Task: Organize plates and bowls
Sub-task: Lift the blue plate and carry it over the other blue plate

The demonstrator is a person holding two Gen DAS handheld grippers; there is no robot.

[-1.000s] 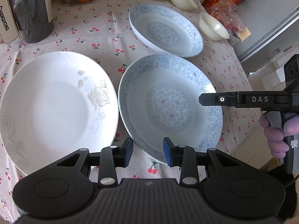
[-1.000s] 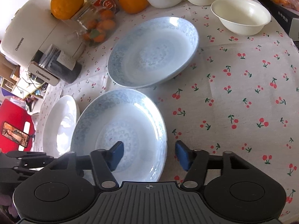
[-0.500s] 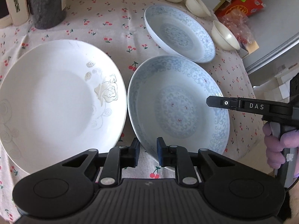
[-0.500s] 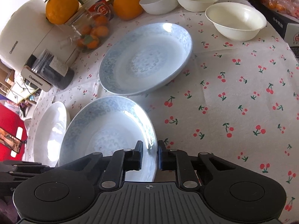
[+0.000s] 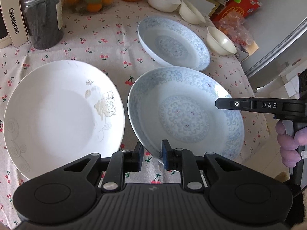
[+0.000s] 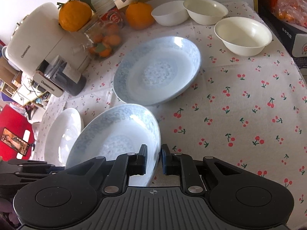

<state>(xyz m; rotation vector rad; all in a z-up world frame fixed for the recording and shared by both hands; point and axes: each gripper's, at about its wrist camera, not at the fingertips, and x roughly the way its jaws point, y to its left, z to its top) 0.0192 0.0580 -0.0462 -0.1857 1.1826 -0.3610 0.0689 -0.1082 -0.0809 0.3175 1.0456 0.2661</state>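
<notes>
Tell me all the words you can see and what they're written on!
"CHANGHONG": on the white appliance, along its front edge.
"DAS": on the right hand-held gripper, seen from the left wrist view.
Red cup: print too blurred to read.
Dark box at the table's right edge: characters too small to read.

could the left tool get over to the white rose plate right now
Probably not yet. The left tool is shut on the near blue plate, which the right tool also grips. The white rose plate lies just beside it with nothing between.
</notes>
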